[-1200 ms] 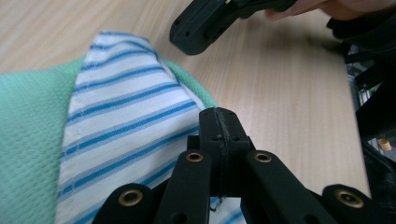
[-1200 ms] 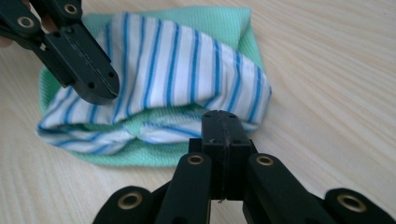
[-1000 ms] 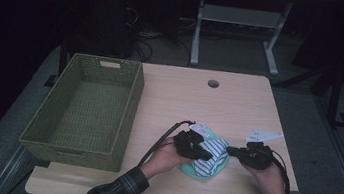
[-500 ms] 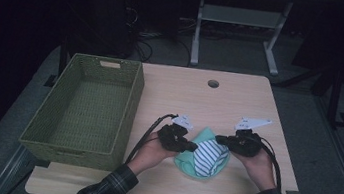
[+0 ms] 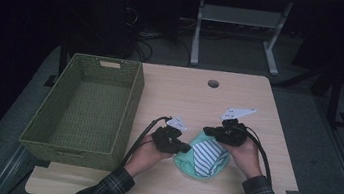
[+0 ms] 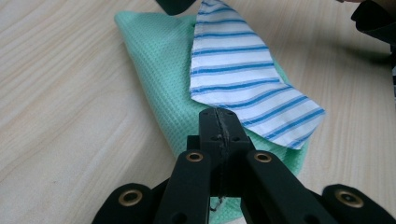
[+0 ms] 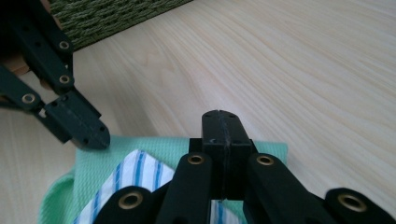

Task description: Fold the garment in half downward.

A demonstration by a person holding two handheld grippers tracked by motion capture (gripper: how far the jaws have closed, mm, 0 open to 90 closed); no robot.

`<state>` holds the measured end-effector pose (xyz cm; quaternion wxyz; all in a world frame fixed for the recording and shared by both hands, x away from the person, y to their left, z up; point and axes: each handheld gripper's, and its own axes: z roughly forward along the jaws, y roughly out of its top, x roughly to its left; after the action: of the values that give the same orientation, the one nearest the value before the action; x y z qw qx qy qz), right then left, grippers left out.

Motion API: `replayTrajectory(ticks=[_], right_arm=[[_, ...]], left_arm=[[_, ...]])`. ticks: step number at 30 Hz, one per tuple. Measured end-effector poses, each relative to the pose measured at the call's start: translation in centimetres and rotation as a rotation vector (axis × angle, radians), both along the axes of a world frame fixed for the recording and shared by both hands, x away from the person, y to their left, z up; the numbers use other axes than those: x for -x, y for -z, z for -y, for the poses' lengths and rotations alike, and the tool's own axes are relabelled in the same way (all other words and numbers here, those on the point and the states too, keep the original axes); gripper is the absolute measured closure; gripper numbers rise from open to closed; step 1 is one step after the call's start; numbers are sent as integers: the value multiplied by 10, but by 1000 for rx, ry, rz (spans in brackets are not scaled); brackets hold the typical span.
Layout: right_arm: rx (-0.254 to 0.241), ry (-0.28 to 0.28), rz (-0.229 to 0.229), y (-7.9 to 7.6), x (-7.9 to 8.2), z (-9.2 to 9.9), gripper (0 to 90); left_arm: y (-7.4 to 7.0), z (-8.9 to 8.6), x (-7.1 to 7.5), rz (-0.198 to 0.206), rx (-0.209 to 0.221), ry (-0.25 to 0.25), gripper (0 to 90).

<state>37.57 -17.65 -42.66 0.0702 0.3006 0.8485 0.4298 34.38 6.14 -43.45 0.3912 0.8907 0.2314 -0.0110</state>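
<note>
Beside the basket (image 5: 82,110), the folded cloth (image 5: 205,158) lies lengthwise between both clenched tools, each seemingly pinching an end.

I have both forearms in from the bottom of the high view, sleeves in plaid, one claw in each hand. My left claw (image 5: 184,149) lies low, pointing right, with its jaws pressed flat together. My right claw (image 5: 207,130) sits a little farther up the view, pointing left toward the other, jaws likewise closed tight. The two tips are near each other, not touching. Cables trail back along both wrists.
</note>
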Motion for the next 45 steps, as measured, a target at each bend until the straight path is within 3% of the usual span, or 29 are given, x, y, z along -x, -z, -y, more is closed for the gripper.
replayTrajectory(ticks=[8, 11, 14, 15, 18, 24, 28, 33, 37, 40, 42, 45], right_arm=[[38, -1, -64, 24, -11, -11, 899], [54, -5, -67, 29, -13, -13, 899], [76, -4, -78, 34, -14, -13, 899], [78, -5, -82, 35, -15, -14, 899], [111, -9, -87, 41, -14, -16, 900], [103, -2, -80, 36, -14, -14, 900], [57, 34, -39, 20, -17, 1, 900], [71, 37, -47, 20, -24, 7, 900], [91, 12, -53, 24, -26, 0, 900], [111, 8, -55, 28, -27, -3, 900], [133, 16, -76, 35, -28, -4, 900], [133, 24, -86, 40, -29, 0, 900]], left_arm=[[7, 1, -4, 6, -48, -9, 894], [10, 2, -3, 2, -56, -12, 894], [15, 5, -3, -1, -89, 0, 895], [17, 5, -4, 2, -117, 11, 895], [19, 7, -3, -2, -119, 1, 895], [18, 7, -4, -9, -124, 6, 894], [5, 4, 1, -16, -70, -7, 894], [1, 1, 10, -10, -74, -2, 894], [6, -1, 14, 9, -144, 13, 894], [10, 0, 12, 0, -144, -1, 894], [14, 1, 8, 1, -175, -3, 894], [16, 3, 5, 2, -178, -15, 894]])
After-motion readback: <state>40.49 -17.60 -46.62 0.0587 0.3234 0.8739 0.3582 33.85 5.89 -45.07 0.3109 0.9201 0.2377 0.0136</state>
